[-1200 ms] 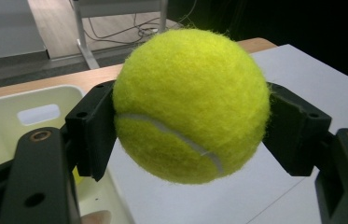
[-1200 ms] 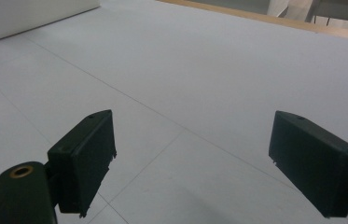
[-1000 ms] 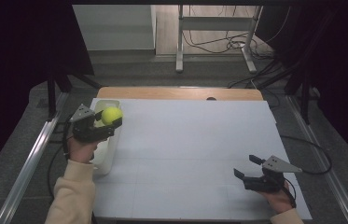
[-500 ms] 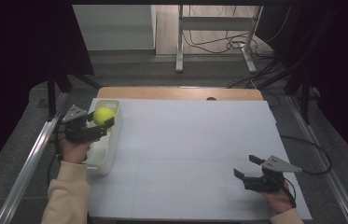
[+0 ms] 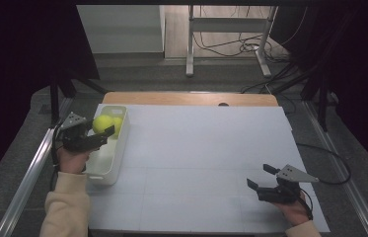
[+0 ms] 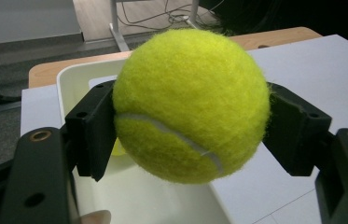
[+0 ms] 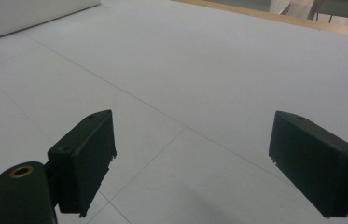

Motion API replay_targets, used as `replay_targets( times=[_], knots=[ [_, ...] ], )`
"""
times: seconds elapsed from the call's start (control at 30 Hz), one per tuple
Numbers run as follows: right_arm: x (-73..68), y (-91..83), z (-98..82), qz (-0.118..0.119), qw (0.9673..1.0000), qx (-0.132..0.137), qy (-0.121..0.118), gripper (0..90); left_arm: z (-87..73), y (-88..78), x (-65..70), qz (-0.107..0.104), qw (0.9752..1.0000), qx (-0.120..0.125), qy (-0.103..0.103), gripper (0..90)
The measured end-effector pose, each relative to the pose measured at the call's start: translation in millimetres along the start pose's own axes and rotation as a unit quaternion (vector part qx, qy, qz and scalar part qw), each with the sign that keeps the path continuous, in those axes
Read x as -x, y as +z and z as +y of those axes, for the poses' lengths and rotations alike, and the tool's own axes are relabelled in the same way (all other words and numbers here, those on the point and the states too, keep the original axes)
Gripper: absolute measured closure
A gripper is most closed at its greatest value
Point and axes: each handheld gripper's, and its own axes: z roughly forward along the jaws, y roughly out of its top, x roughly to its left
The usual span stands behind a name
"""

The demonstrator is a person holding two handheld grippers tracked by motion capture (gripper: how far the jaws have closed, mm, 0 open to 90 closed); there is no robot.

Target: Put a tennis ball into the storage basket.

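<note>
My left gripper [image 5: 103, 133] is shut on a yellow-green tennis ball [image 5: 102, 123] [image 6: 191, 105], and holds it just over the white bin [image 5: 105, 170] [image 6: 71, 79] at the table's left edge. Both black pads press the ball's sides in the left gripper view. A second yellow ball [image 5: 118, 122] lies in the bin's far end, partly hidden behind the held one. My right gripper [image 5: 262, 177] [image 7: 190, 161] rests near the table's front right corner, its jaws wide apart with nothing between them.
The white table top [image 5: 206, 153] stretches between the two hands. A wooden strip [image 5: 186, 98] runs along its far edge. Beyond it stand a metal frame [image 5: 226, 29] and floor cables. A metal rail [image 5: 28, 173] runs along the left side.
My left gripper has carried the tennis ball a little leftward and toward the bin's far end. The right gripper has stayed put.
</note>
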Motion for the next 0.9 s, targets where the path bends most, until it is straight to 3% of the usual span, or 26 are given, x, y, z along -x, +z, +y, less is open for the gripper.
replay_targets(
  times=[0.53, 0.9],
  knots=[
    [-0.1, 0.7, -0.2, 0.0, 1.0, -0.002, -0.001, 15.1, -6.4, 8.0, -11.6, 0.013, 0.9993, -0.032, -0.009, 26.2],
    [-0.2, 1.5, -0.4, -0.001, 1.0, -0.004, -0.002, 15.0, -10.1, 16.3, -16.6, 0.019, 0.9972, -0.07, -0.015, 26.1]
  ],
)
